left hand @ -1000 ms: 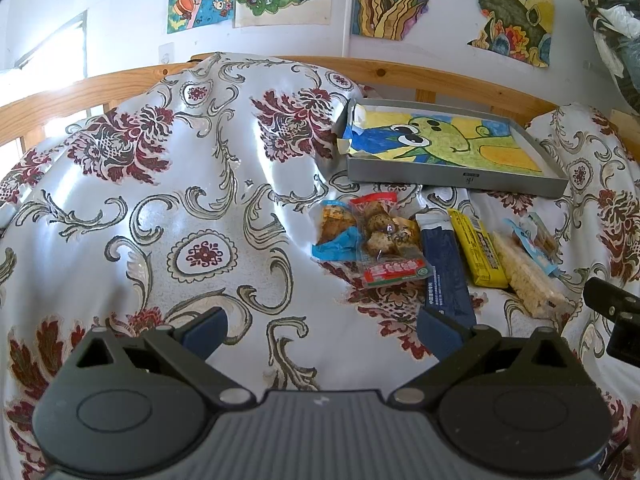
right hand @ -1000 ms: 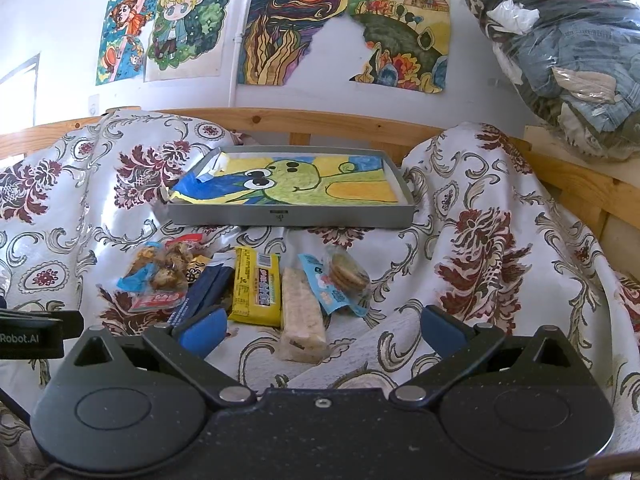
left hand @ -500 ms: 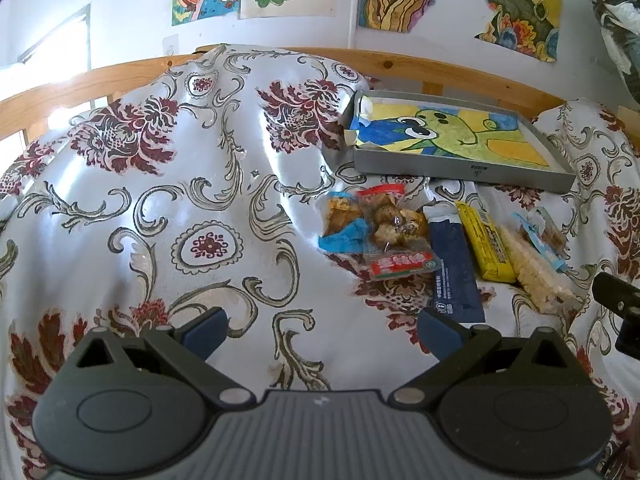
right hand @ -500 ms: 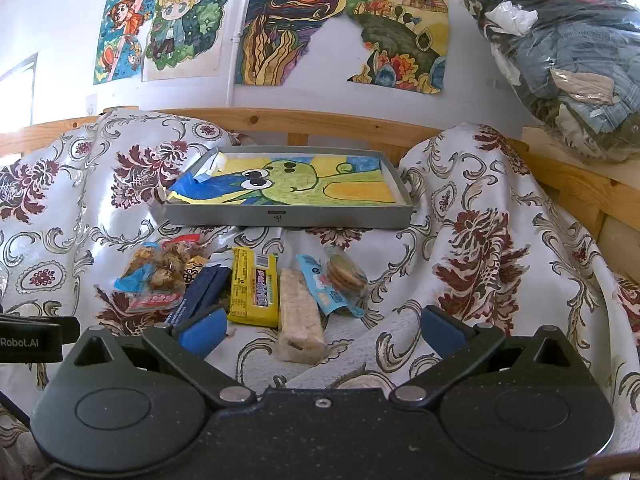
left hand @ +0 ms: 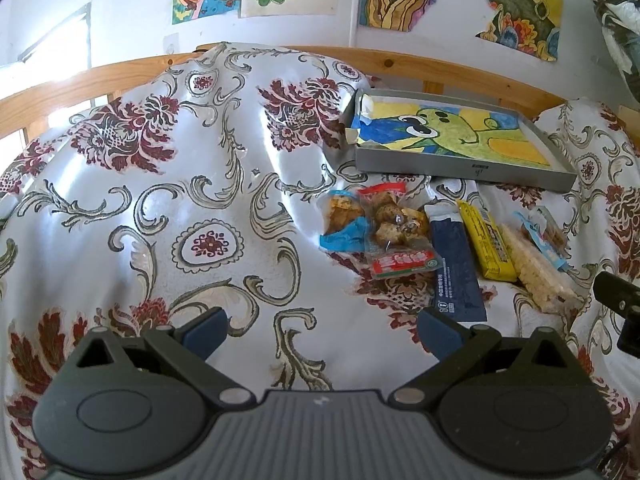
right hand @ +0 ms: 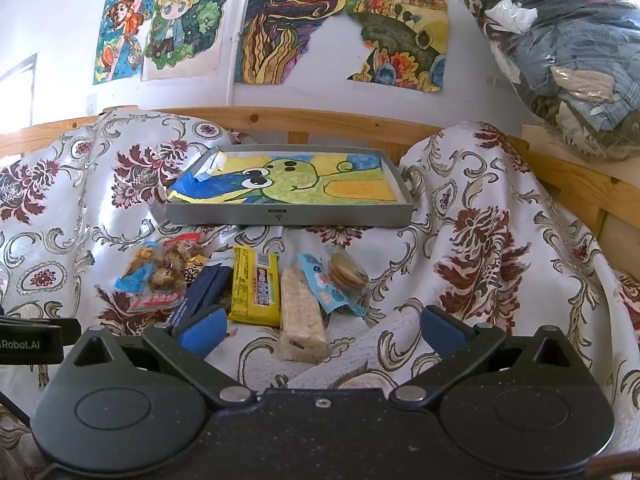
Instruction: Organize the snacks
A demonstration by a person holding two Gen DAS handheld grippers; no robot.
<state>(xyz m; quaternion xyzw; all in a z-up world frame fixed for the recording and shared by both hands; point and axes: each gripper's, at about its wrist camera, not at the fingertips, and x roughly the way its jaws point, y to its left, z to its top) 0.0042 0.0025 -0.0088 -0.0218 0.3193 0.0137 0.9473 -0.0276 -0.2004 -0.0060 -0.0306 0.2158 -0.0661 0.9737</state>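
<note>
Both grippers are spread wide and hold nothing. Left gripper point(left hand: 322, 330) hovers over the patterned cloth point(left hand: 168, 216), blue pads apart, with only bare cloth between them. Right gripper point(right hand: 322, 330) likewise stands fully parted above the cloth, nothing between its pads.

Reference landmark: grey tray point(right hand: 288, 216), lined with a drawing of a green creature, resting on the cloth before a wooden rail point(right hand: 320, 118).

Snack positions relative to the tray (right wrist view):
- All snacks lie in a row on the cloth just in front of the tray's near wall; none is inside it.
- Clear bag of brown pieces point(right hand: 160, 276), with red and blue ends, lies off the tray's front left corner.
- Dark blue packet point(right hand: 204, 294) lies beside that bag, toward the tray's middle.
- Yellow bar point(right hand: 256, 288) lies next, touching or nearly touching the dark blue packet.
- Pale rice-crisp bar point(right hand: 300, 312) lies in front of the tray's middle, reaching closest to the right gripper, between its pads in the view.
- Round biscuit pack point(right hand: 344, 280), blue-edged, lies farthest right in the row.

Relative to the left gripper, the row lies ahead and to its right; the dark blue packet's point(left hand: 456, 264) near end sits just beyond the right pad point(left hand: 438, 332).
</note>
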